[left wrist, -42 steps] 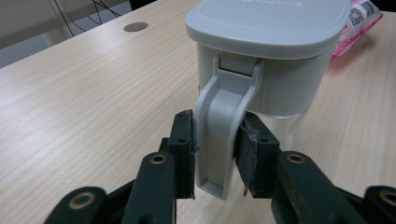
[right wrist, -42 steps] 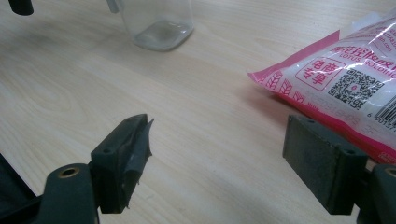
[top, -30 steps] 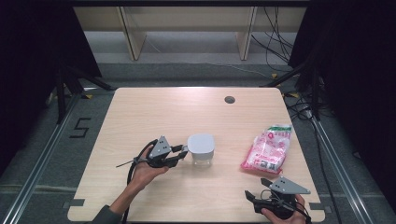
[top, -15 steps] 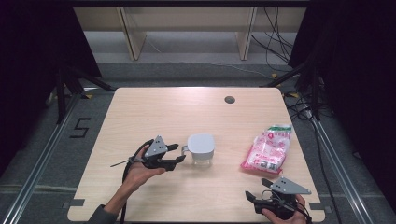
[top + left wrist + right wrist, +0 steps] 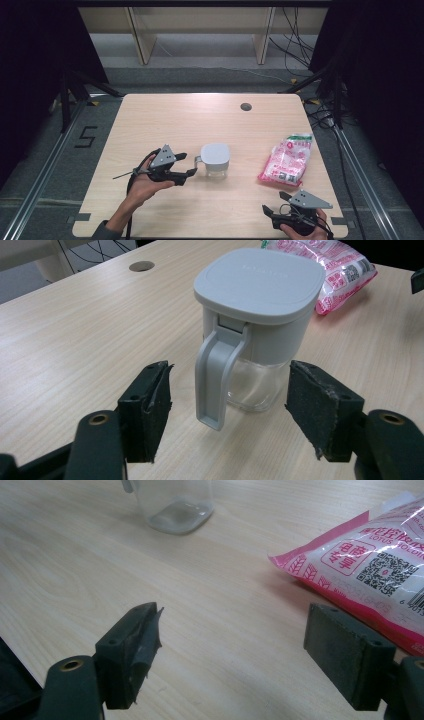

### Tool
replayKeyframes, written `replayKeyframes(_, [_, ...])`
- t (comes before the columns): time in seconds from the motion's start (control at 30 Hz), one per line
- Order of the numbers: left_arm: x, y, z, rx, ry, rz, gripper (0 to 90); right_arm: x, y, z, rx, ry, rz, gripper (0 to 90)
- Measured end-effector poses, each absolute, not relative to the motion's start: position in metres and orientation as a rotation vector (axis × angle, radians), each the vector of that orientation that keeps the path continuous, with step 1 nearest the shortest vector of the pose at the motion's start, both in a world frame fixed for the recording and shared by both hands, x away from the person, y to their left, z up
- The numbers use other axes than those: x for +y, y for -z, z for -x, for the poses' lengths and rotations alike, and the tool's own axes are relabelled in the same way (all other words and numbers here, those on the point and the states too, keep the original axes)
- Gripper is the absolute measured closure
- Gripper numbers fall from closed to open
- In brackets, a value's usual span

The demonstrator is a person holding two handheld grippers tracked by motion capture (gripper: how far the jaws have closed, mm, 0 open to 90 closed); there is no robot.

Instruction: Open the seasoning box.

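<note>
A pale wood-grain desk [image 5: 165, 120] is standing on a grey floor between dark curtained sides, with a small round grommet hole [image 5: 245, 106] near its far edge. At the left of the high view, the left hand-held gripper [image 5: 189, 164] is lying in the person's left hand [image 5: 142, 185], its jaws spread wide and pointing rightward across the desk toward a lidded jug [image 5: 215, 160] that is sitting upright near the desk's middle. The jug is carrying a grey square lid [image 5: 260, 282] over a clear body [image 5: 252, 385], and its grey handle [image 5: 216, 377] is projecting toward this gripper; in the left gripper view the handle is standing vertically, with its long axis up and down, between the two open pads [image 5: 150, 407], touching neither. The left hand is therefore much the nearer to the jug, and a straight advance along the current heading would probably bring the jaws around the handle. The forearm is entering from the bottom edge and angling up and rightward, with the wrist held low near the desk. Farther right, a pink printed packet [image 5: 286, 161] is lying flat, well apart from the jug. At the near right corner, the right hand-held gripper [image 5: 272, 212] is resting low with its jaws likewise spread and gripping nothing; in its own view the packet [image 5: 370, 575] is lying just beyond its right-hand jaw.
</note>
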State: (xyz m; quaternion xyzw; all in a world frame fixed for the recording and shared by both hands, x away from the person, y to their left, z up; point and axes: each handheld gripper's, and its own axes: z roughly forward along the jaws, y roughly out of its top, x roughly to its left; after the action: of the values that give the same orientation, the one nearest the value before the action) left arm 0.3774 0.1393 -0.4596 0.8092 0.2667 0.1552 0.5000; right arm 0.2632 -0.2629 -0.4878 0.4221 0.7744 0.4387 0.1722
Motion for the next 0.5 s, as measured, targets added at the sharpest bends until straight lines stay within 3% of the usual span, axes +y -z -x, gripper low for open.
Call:
replayKeyframes(0.2, [0.141, 0.449, -0.374, 0.629, -0.384, -1.94, 39.2, -0.262, 0.487, -0.261, 2.204, -1.235, -1.244, 22.7])
replayKeyframes(0.5, [0.139, 0.434, -0.37, 0.63, -0.432, -1.869, 80.1, -0.261, 0.488, -0.266, 2.208, -1.239, -1.187, 22.4])
